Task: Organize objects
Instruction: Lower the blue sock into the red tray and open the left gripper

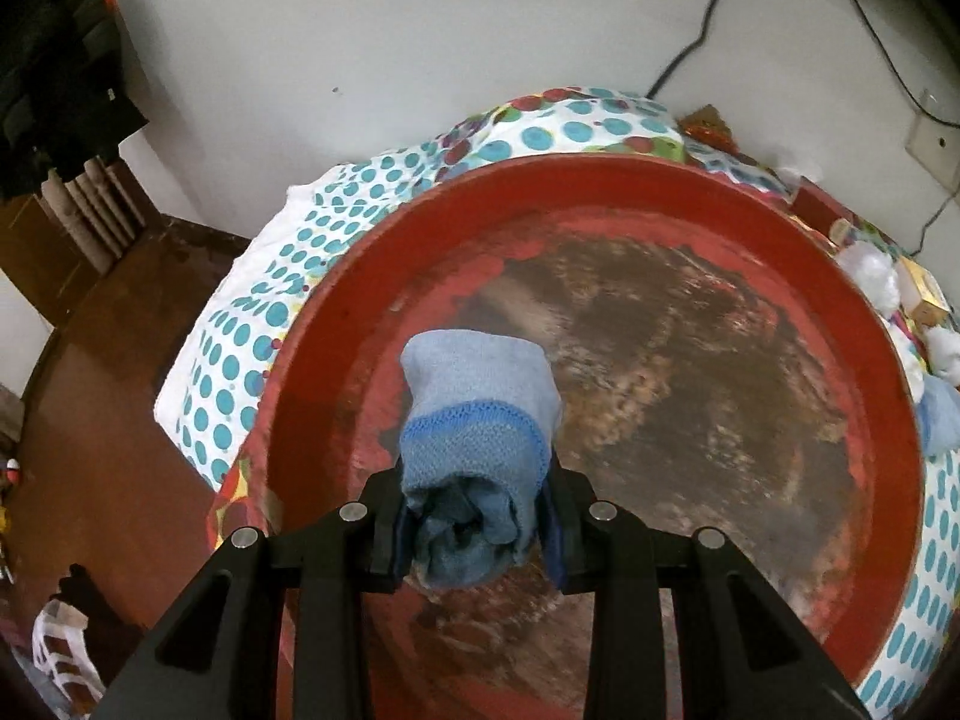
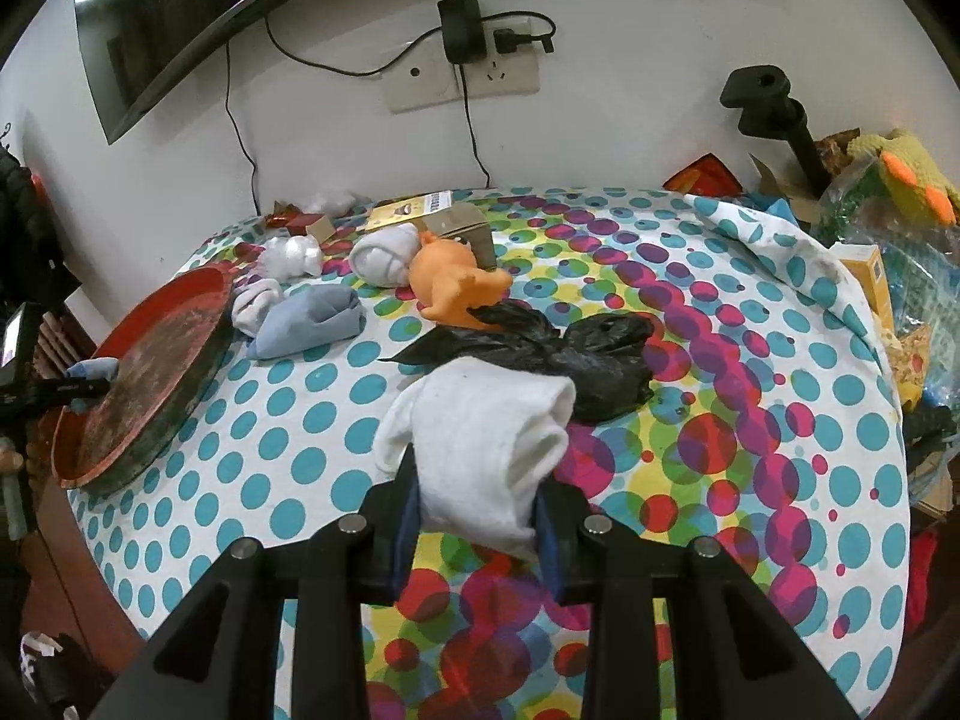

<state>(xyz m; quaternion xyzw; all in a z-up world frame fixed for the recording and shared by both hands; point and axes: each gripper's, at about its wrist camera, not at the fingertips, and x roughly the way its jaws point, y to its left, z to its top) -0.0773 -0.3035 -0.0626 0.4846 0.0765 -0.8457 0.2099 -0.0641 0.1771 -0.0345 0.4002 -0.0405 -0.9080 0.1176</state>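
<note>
My left gripper [image 1: 474, 516] is shut on a rolled blue sock [image 1: 474, 414] and holds it over the worn red round tray [image 1: 600, 186]. In the right wrist view the tray [image 2: 180, 312] sits at the table's left edge, with the left gripper [image 2: 78, 387] and its blue sock at the tray's rim. My right gripper [image 2: 480, 516] is shut on a rolled white sock [image 2: 486, 438] above the dotted tablecloth [image 2: 750, 450]. More rolled socks lie near the tray: a light blue one [image 2: 312, 321], a small white one [image 2: 255, 303], and white ones [image 2: 384, 258] further back.
A black plastic bag [image 2: 564, 360] lies just beyond the white sock. An orange toy [image 2: 456, 291], small boxes [image 2: 456, 222] and white fluff [image 2: 291, 255] sit at the back. Clutter and a yellow plush [image 2: 912, 174] crowd the right side. Cables and a wall socket [image 2: 462, 72] are behind.
</note>
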